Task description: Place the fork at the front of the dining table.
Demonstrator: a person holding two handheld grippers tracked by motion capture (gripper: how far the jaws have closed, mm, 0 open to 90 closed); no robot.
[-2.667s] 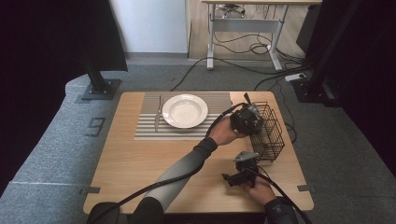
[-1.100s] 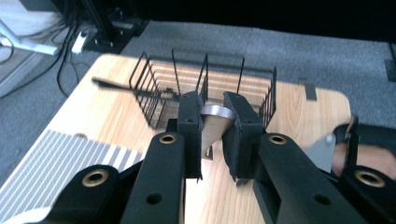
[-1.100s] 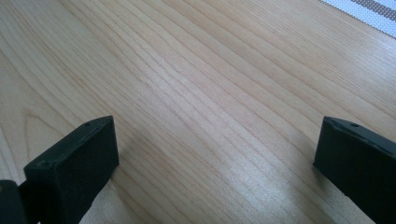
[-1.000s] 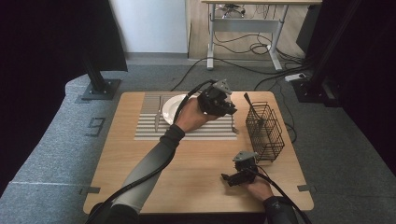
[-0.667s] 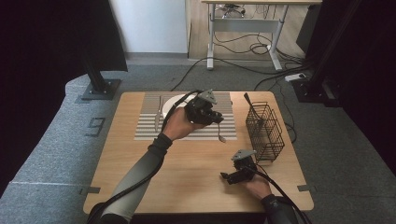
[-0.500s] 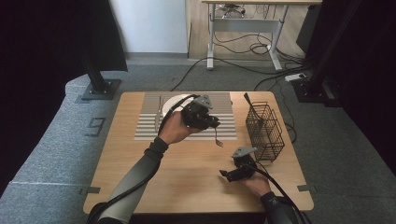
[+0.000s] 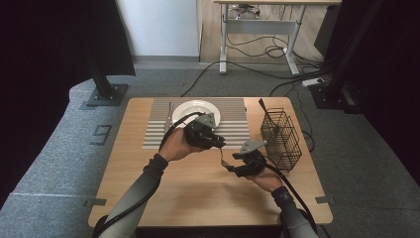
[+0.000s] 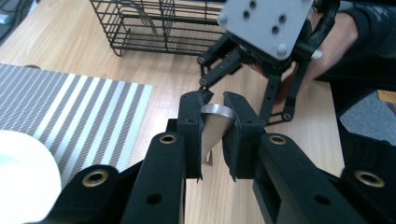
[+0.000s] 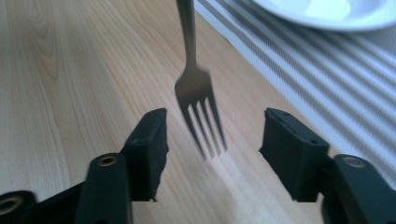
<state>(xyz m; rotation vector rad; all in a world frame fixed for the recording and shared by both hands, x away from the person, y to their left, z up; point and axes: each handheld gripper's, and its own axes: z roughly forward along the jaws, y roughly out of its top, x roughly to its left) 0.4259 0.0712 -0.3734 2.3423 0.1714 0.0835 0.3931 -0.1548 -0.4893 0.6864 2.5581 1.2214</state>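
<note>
The slim, polished stainless-steel fork (image 9: 198,88) hangs in the air just right of centre in the high view, over the bare wood between the two hands, well above the light wooden table (image 7: 148,198). The left gripper (image 8: 212,128) has its black jaws pressed together on the flat end of the handle, so the fork dangles tines-down. In the right gripper view those tines point into the gap of the right gripper (image 9: 212,149), whose jaws have just been closing in but stand apart, touching nothing. I judge the fork light and quite stiff, yet smooth and slippery: pinched at one end, it could swivel or slide out of a loose hold. The neck just above the tines, or the flat middle of the handle, looks like the safer place for the second gripper to take it, squeezing across the flat faces rather than the thin edges. It should not break if dropped, though it would clatter and might bounce. Counting what is here: one fork in hand; another piece of cutlery, too small to identify, lies beside the plate on the mat; one round white ceramic plate (image 7: 195,110); one grey-and-white striped placemat (image 7: 233,126) at the top centre of the table; one black wire cutlery basket (image 7: 282,139) at the right, with at least one utensil standing in it; two grippers.
</note>
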